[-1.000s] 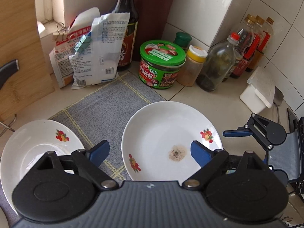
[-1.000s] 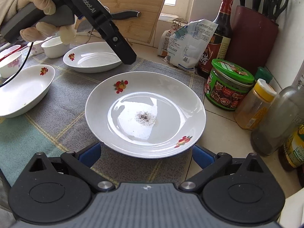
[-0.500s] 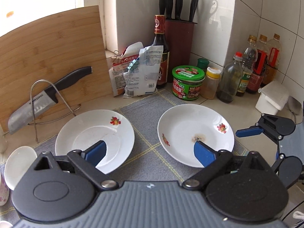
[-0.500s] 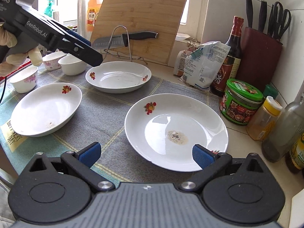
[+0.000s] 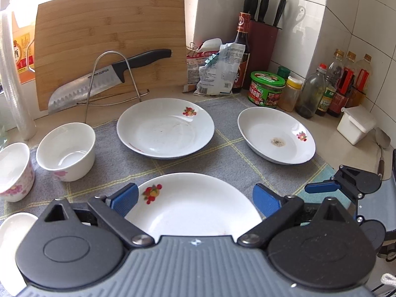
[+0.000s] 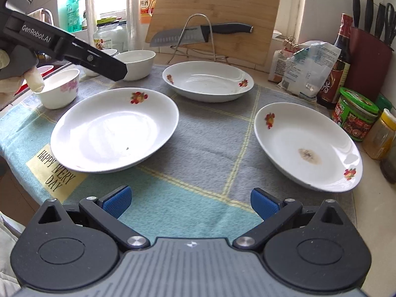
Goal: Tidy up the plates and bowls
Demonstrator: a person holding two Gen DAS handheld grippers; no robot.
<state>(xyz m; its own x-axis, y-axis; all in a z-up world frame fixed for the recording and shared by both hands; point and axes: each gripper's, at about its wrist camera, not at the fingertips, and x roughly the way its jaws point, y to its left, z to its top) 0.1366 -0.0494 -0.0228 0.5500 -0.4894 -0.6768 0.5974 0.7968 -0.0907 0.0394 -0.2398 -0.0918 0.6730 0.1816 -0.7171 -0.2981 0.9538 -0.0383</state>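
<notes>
Three white plates with fruit prints lie on a grey-and-teal mat [image 6: 210, 136]. The near-left plate [image 5: 193, 205] [image 6: 113, 128] sits under my left gripper [image 5: 195, 195], which is open, its blue pads clear of the rim. The far plate [image 5: 165, 127] [image 6: 208, 80] lies in front of the cutting board. A plate with a brown stain [image 5: 276, 135] [image 6: 307, 146] lies at the right. My right gripper [image 6: 190, 200] hangs open and empty over the mat's front part. White bowls [image 5: 66, 151] [image 6: 137, 64] and a pink-flowered bowl [image 5: 13, 170] [image 6: 58, 89] stand at the left.
A bamboo cutting board [image 5: 111, 39] and a knife on a wire stand [image 5: 109, 74] are at the back. Sauce bottles, jars [image 5: 266, 89], packets and a knife block [image 5: 262, 47] crowd the back right corner. A small white dish [image 5: 14, 225] lies at the near left.
Both grippers drew back from the stained plate and shifted left. The left gripper went from beside that plate to over the near-left plate. Nothing was picked up.
</notes>
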